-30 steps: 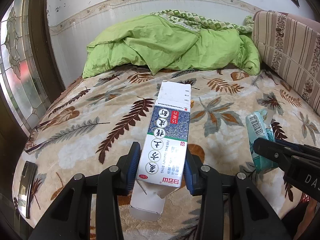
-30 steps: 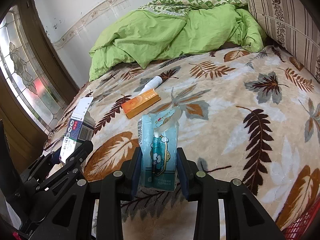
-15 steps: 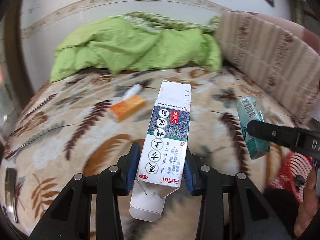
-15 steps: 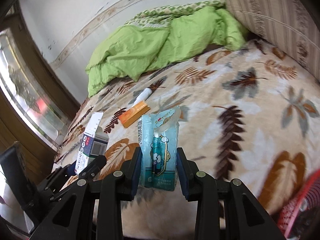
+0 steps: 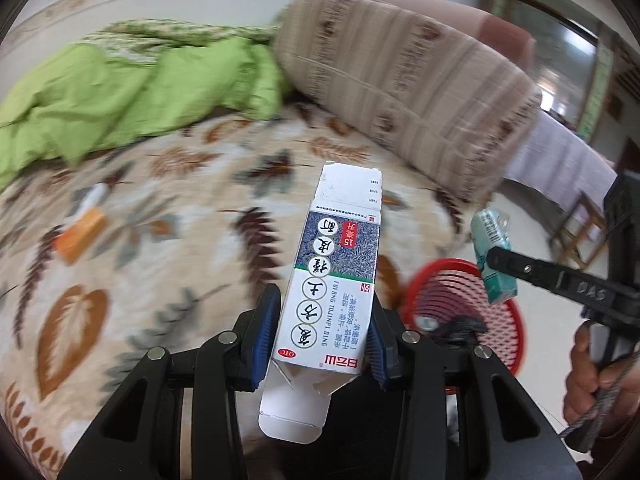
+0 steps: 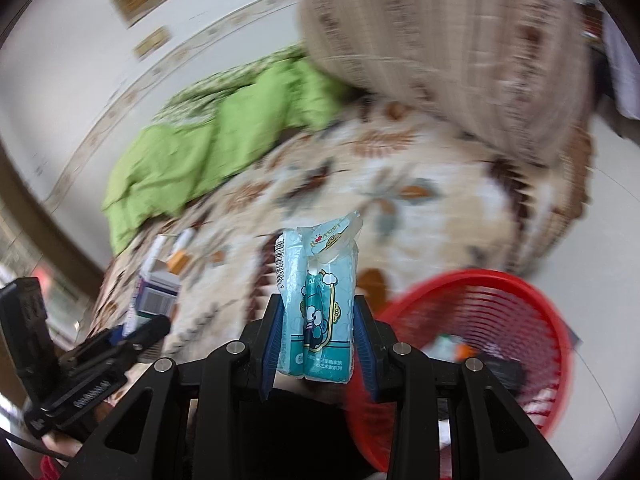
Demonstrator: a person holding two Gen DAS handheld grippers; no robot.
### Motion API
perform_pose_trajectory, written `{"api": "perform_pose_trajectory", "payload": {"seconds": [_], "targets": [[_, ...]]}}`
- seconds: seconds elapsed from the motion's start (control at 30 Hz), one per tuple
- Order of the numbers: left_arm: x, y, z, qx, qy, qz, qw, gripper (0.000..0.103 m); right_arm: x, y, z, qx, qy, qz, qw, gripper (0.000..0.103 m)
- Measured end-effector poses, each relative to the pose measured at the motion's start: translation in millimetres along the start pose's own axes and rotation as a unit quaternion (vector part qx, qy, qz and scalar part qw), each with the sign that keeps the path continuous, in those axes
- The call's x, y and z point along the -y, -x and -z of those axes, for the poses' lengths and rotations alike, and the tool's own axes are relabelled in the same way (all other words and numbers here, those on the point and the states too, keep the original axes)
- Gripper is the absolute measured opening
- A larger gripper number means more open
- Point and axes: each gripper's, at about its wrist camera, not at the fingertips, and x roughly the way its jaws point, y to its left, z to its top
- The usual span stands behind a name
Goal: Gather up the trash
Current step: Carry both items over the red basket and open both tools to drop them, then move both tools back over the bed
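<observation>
My left gripper (image 5: 322,334) is shut on a white and blue medicine carton (image 5: 334,280), held lengthwise with its open flap toward the camera. My right gripper (image 6: 318,334) is shut on a teal tissue pack (image 6: 320,300) with a cartoon print. In the left wrist view the right gripper (image 5: 494,264) shows at the right edge with the tissue pack (image 5: 492,252), above a red plastic basket (image 5: 452,284). In the right wrist view the basket (image 6: 532,332) sits at lower right and holds some trash. The left gripper (image 6: 140,330) with the carton (image 6: 154,300) shows at the left there.
A leaf-print blanket (image 5: 160,248) covers the bed. An orange box (image 5: 80,236) and a white tube (image 5: 92,198) lie on it at the left. A green quilt (image 5: 120,96) is bunched at the back, beside a striped cushion (image 5: 420,92). A hand (image 5: 592,376) grips the right tool.
Both grippers have swung right across the bed with the carton and the tissue pack still gripped. The red basket has come into view at the right, beside the bed.
</observation>
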Motion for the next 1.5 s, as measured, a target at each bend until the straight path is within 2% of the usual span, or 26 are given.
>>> {"api": "perform_pose_trajectory", "payload": {"seconds": [0.17, 0.33, 0.4, 0.47, 0.5, 0.67, 0.83, 1.07, 1.3, 1.5], "targets": [[47.8, -16.0, -9.0, -0.025, -0.028, 0.052, 0.9979, 0.039, 54.0, 26.6, 6.2, 0.009, -0.048, 0.041, 0.998, 0.036], [95.7, -40.3, -10.8, -0.056, -0.053, 0.088, 0.9932, 0.039, 84.9, 33.3, 13.3, 0.007, -0.082, 0.052, 0.995, 0.037], [106.7, -47.4, -10.1, -0.066, -0.056, 0.098, 0.9914, 0.040, 92.8, 33.1, 15.7, 0.004, -0.090, 0.053, 0.995, 0.042], [118.3, -54.5, -8.5, -0.075, -0.063, 0.099, 0.9902, 0.056, 96.7, 31.9, 17.9, 0.000, -0.095, 0.059, 0.994, 0.044], [121.0, -55.4, -8.3, -0.073, -0.065, 0.096, 0.9905, 0.063, 99.7, 31.4, 18.5, -0.002, -0.099, 0.060, 0.993, 0.050], [117.9, -51.1, -9.7, -0.063, -0.071, 0.087, 0.9917, 0.064, 105.8, 35.0, 17.7, 0.005, -0.105, 0.063, 0.992, 0.052], [92.2, -43.0, -13.3, -0.057, -0.044, 0.075, 0.9946, 0.064, 97.1, 37.0, 12.4, 0.017, -0.090, 0.062, 0.994, 0.052], [42.8, -23.4, -16.2, -0.035, -0.009, 0.034, 0.9988, 0.066, 60.2, 20.1, 3.0, 0.006, -0.056, 0.028, 0.998, 0.052], [-37.5, -1.2, -9.5, -0.022, 0.057, -0.014, 0.9980, 0.068, -3.5, -14.8, -4.8, -0.021, 0.017, -0.014, 1.000, 0.056], [-122.8, 13.4, 5.2, -0.027, 0.120, -0.074, 0.9896, 0.070, -68.6, -56.7, -9.0, -0.049, 0.081, -0.060, 0.994, 0.056]]}}
